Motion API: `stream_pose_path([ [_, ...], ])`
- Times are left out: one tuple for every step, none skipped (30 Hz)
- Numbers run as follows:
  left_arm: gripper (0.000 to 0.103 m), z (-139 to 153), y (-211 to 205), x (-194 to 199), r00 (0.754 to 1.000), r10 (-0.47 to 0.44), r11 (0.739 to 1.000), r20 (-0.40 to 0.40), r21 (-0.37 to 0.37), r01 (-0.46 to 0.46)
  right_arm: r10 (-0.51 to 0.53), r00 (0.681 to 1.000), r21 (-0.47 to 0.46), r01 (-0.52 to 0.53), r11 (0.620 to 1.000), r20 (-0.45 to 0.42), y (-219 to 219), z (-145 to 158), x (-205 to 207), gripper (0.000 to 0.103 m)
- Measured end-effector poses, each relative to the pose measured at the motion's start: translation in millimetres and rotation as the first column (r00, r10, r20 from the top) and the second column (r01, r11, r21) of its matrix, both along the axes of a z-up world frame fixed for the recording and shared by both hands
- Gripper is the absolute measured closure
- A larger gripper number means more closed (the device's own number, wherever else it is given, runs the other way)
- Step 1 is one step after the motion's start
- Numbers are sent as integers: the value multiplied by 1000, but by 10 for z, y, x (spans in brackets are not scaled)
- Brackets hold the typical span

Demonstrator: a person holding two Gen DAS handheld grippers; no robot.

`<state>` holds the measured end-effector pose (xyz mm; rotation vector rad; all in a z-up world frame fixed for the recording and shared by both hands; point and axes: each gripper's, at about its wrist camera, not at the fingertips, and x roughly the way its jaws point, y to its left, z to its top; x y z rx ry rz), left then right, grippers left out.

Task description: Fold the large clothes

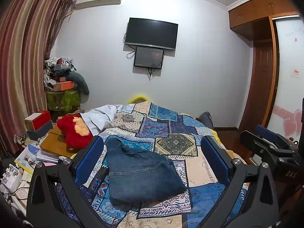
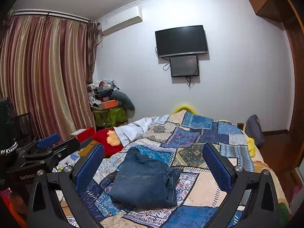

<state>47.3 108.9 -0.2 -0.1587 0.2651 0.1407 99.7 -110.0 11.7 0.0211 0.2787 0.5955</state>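
Observation:
A blue denim garment (image 1: 141,172) lies folded into a compact bundle on the patchwork bedspread (image 1: 176,144); it also shows in the right wrist view (image 2: 146,180). My left gripper (image 1: 152,159) is open and empty, held above the bed with its blue pads on either side of the bundle in view. My right gripper (image 2: 153,165) is open and empty, likewise above the bundle. The right gripper also shows at the right edge of the left wrist view (image 1: 271,144), and the left gripper at the left of the right wrist view (image 2: 47,150).
A red plush toy (image 1: 75,133) and a white cloth (image 1: 100,117) lie at the bed's far left. Books, boxes and papers (image 1: 41,142) crowd the left bedside. A dark bag (image 2: 254,129) sits off the bed's far right. A wardrobe (image 1: 262,76) stands at right.

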Motion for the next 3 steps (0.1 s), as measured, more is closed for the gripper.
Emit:
stream_pose_path([
  [0,-3,-8,5,1000,-1,1000,-1,0,1,0,1000,0,0,1000,0,-1,-2,1,0],
  [0,-3,-10,8,1000,-2,1000,-2,1,2,0,1000,0,0,1000,2,-3,4,1,0],
  [0,-3,-11,11,1000,-3,1000,-3,3,3,0,1000,0,0,1000,0,-2,1,4,0],
])
